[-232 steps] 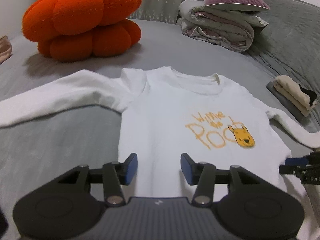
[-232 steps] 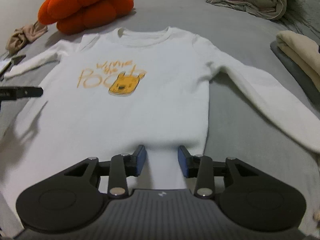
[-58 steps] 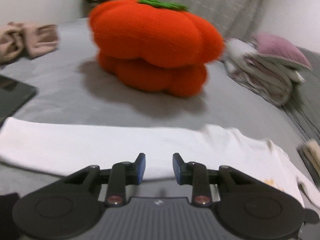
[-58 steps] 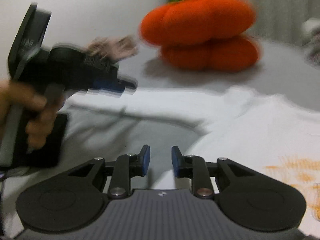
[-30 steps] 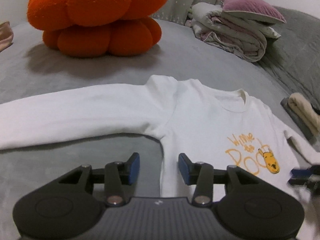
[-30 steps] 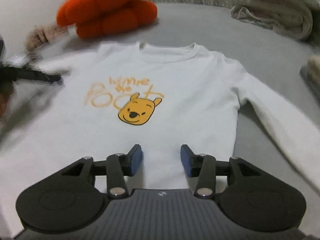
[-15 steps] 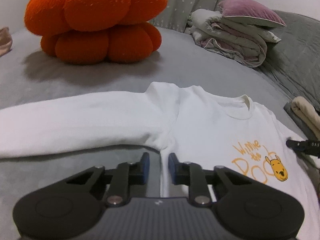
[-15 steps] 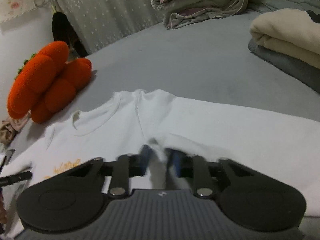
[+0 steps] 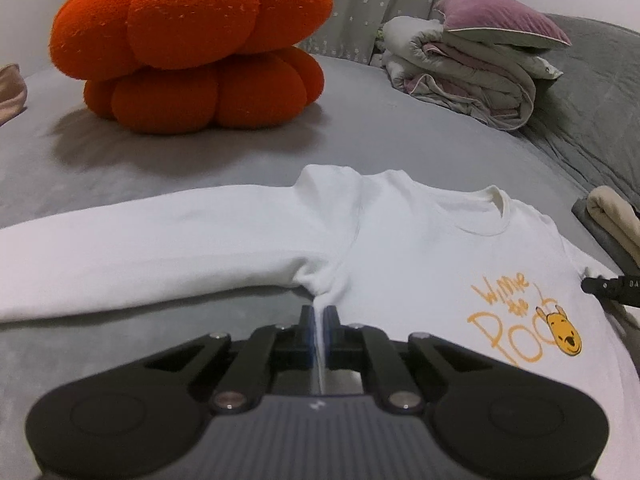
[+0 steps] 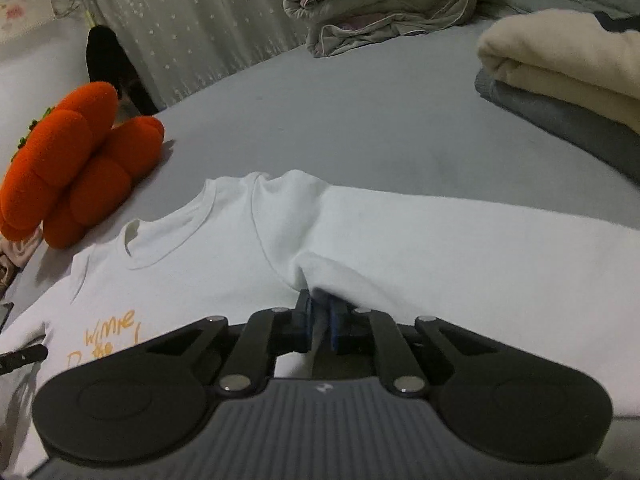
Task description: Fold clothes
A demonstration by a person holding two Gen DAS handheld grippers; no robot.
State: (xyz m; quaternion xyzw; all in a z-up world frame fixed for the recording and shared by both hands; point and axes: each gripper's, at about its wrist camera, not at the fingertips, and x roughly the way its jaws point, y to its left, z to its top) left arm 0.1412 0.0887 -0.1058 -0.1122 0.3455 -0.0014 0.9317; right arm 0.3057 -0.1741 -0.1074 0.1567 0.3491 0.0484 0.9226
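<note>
While the grey bed [image 9: 400, 128] carries everything, your work sits near its front edge: the white sweatshirt [image 9: 420, 248] lies flat and face up, printed chest showing, with both sleeves stretched out sideways toward the left and right edges. Toward the far edge you have an orange pumpkin cushion [image 9: 192, 40] on the left and a folded quilt [image 9: 464, 68] with a purple pillow on top; a stack of folded clothes [image 10: 560, 76] waits at the right edge.

Your left gripper [image 9: 319, 316] has just closed and is clamped on the fabric at the left armpit, where sleeve meets side seam; a thin ridge of white cloth shows between the blue pads. Your right gripper [image 10: 319, 316] has just been closing too, and it pinches the matching spot under the right sleeve [image 10: 480, 264], cloth bunched between its pads.

You look to be at the start of the fold, both pinches set and nothing turned over yet. Next, I judge you should lift both grips together and evenly, keeping the cloth taut between them, so the sleeves or sides can be carried inward over the chest without dragging the body askew.
</note>
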